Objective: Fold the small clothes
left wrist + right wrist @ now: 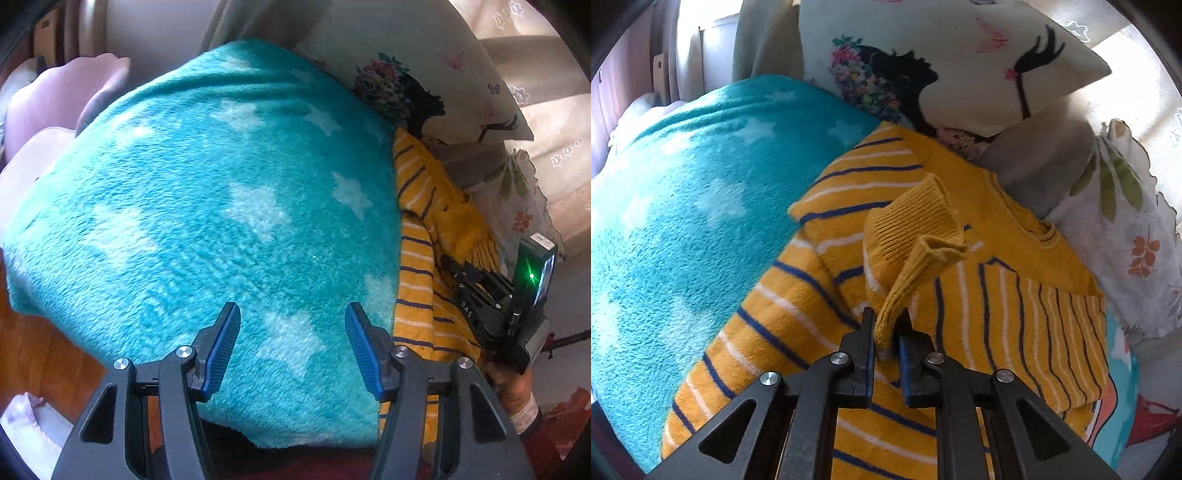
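Note:
A small yellow sweater (820,295) with navy and white stripes lies on the right side of a teal star-patterned fleece blanket (683,206). My right gripper (886,328) is shut on the sweater's ribbed sleeve cuff (916,236) and holds it lifted over the sweater's body. My left gripper (291,325) is open and empty, hovering over the teal blanket (207,206), left of the sweater (417,280). The right gripper (480,295) shows at the right edge of the left wrist view, over the sweater.
A white pillow (960,62) printed with a woman's profile leans behind the sweater. A floral cloth (1123,236) lies to the right. Pink cushions (55,103) sit at the far left. A wooden floor (40,354) shows at lower left.

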A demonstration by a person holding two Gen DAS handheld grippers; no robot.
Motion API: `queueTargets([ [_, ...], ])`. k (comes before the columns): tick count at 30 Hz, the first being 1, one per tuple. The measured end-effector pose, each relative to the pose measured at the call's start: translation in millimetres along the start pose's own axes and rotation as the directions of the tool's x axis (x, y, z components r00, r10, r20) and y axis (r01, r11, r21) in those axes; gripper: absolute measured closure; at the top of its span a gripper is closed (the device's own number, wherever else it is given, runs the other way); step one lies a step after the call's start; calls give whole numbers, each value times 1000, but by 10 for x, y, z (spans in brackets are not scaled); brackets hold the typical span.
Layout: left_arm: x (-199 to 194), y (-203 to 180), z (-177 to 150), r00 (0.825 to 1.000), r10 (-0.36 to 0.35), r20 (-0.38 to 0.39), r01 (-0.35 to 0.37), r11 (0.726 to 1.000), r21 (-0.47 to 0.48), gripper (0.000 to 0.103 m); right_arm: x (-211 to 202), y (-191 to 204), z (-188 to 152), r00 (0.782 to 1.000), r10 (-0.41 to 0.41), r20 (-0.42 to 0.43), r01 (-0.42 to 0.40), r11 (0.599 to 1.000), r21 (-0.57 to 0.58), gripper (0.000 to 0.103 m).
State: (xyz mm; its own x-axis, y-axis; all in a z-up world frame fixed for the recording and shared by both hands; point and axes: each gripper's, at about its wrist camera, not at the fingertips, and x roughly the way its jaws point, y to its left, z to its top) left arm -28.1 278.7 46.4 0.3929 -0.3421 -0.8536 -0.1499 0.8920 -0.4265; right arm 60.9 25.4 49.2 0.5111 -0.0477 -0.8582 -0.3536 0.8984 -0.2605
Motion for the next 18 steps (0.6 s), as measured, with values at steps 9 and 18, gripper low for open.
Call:
queueTargets([
  [9, 192, -21, 64, 997, -57, -43, 58, 998, 36, 45, -203, 438, 22, 990, 137, -11, -138, 989, -50, 73],
  [18, 419, -176, -11, 990, -94, -102, 104, 991, 89, 45, -498, -341, -548, 988, 124, -89, -90, 943, 321, 60],
])
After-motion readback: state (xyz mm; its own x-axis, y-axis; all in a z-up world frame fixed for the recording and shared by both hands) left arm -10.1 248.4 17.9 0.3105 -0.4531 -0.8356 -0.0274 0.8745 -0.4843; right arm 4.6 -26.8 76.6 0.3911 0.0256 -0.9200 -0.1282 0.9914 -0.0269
